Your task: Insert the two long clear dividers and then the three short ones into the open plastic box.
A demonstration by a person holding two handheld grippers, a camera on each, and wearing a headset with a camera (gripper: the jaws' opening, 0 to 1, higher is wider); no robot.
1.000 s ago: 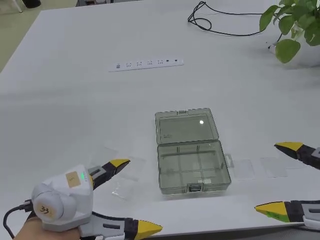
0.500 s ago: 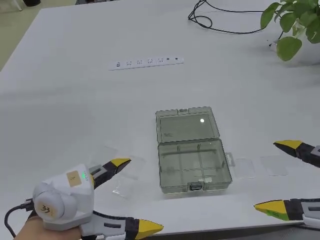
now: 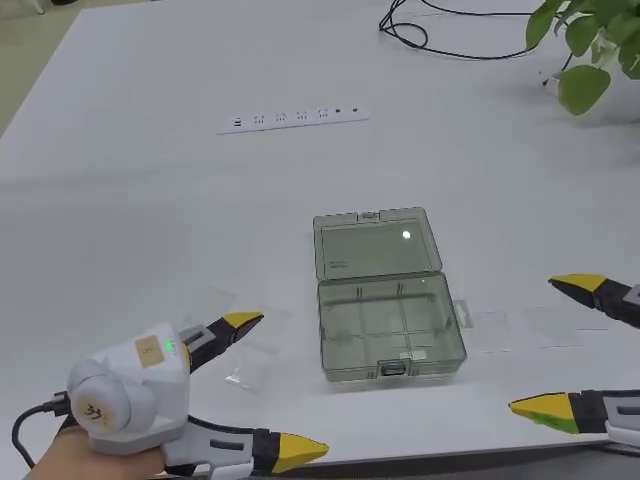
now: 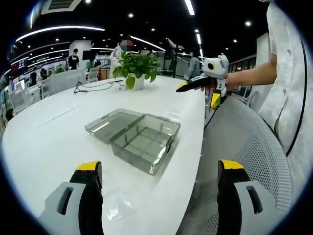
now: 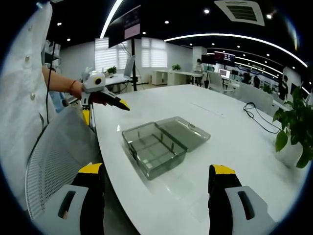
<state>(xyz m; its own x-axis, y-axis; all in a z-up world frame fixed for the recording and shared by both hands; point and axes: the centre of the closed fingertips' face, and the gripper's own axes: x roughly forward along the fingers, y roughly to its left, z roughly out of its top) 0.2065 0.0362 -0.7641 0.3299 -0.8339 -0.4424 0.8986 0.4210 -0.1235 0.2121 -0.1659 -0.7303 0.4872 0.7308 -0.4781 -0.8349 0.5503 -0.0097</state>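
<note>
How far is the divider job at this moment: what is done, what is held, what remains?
Done: the plastic box lies open on the table; whether any divider sits inside, I cannot tell. In hand: nothing, the left gripper and the right gripper are open and empty. Left: clear dividers lie flat on the table left of the box and others right of it, so inserting seems not yet begun.

The open plastic box [image 3: 390, 300] lies on the bench [image 3: 150, 200] between the left gripper [image 3: 278, 386] and the right gripper [image 3: 555, 345], with its lid laid flat on the far side. One clear divider [image 3: 245, 372] lies between the left gripper's jaws. Short dividers [image 3: 490, 333] lie between the box and the right gripper. Well beyond both grippers lie a power strip [image 3: 293, 119], a cable [image 3: 450, 45] and a potted plant [image 3: 590, 45].
</note>
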